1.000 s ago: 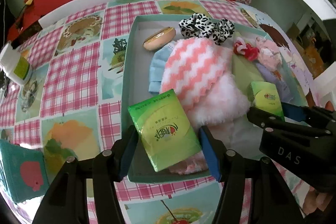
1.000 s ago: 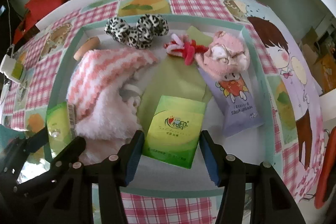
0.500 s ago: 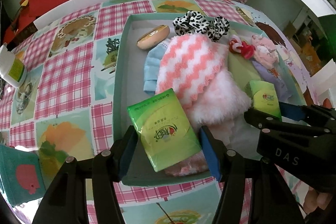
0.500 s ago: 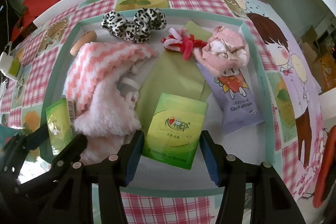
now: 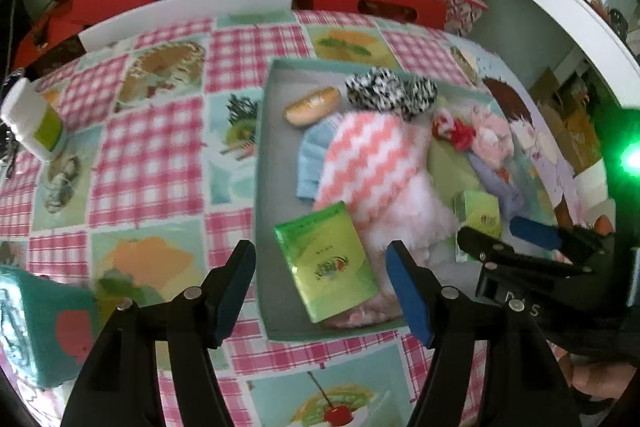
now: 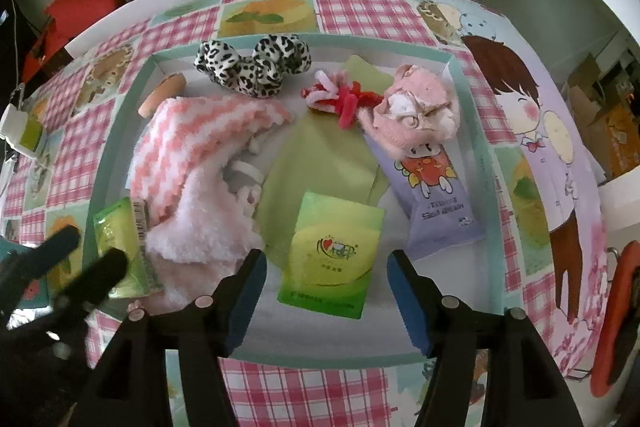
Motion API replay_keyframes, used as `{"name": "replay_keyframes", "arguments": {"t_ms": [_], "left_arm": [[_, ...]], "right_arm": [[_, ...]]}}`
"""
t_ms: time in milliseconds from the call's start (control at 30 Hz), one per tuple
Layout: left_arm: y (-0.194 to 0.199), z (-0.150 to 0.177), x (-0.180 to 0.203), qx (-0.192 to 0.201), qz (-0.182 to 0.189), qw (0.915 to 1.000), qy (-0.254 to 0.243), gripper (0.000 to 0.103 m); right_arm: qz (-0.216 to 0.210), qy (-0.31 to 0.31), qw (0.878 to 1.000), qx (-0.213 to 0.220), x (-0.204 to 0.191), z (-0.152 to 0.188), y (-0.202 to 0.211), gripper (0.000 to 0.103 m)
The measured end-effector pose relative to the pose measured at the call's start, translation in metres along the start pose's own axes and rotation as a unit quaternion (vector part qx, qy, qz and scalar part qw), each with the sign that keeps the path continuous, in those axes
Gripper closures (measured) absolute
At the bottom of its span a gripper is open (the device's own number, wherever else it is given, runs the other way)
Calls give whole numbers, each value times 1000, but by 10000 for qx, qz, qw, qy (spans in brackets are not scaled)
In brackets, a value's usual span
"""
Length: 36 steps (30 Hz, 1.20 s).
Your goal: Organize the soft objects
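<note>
left gripper (image 5: 320, 267): jaws opening, nothing pinched. A green tissue pack (image 5: 326, 263) lies between the pads w/ clear gaps both sides, so it's let go.
right gripper (image 6: 324, 279): also opening, same story. The second green tissue pack (image 6: 334, 253) sits flat between its pads, untouched.
tray (image 5: 262, 187): teal, on the checked bench (image 5: 148, 155). Both packs are inside, along its near edge.
neighbours: striped pink towel (image 6: 200, 131) at approx 10 o'clock of the right pack, purple packet (image 6: 436, 203) at 2 o'clock, leopard scrunchie (image 6: 252, 61) at 12 by the far wall.
step, my guess: release done, now back out.
how to do it well: open fully before lifting, go straight up, no sideways drag or the pads will skew a pack. Left one rests partly on fluffy cloth, so it could tip.
watch: the grippers are close together; pull them apart w/o clipping.
</note>
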State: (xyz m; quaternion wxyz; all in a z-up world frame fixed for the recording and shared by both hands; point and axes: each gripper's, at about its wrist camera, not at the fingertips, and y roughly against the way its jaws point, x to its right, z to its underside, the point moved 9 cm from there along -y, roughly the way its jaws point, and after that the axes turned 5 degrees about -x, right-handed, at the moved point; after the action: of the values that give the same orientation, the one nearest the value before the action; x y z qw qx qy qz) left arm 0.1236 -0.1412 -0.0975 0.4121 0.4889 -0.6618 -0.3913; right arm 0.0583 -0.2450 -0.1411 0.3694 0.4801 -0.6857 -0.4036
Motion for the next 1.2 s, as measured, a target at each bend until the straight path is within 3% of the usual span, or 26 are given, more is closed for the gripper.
{"name": "replay_keyframes", "arguments": {"t_ms": [67,133,267,333,633,900,1200], "left_arm": [[6,-1,-7,74,-71,9999,62,30],[9,-1,-15,154,-175,9996,168,12],[13,3,-38,239,-500,9976,420,10],[14,8,-49,204,-618,9962,574,3],[29,26,-85,136,-987,9902,976,1],[41,43,-96,-30,-1192,9872,1063,1],[62,58,-103,65,-1497,9836,1001,1]], "right_arm": [[22,4,10000,7,0,1,2,29],[41,15,10000,23,0,1,3,23],[59,65,9999,115,-5,6,10,12],[37,45,9998,184,-7,8,15,0],[-16,105,9997,219,-16,18,25,0],[-77,261,9995,162,-27,32,32,0],[-111,387,9991,122,-35,50,40,0]]}}
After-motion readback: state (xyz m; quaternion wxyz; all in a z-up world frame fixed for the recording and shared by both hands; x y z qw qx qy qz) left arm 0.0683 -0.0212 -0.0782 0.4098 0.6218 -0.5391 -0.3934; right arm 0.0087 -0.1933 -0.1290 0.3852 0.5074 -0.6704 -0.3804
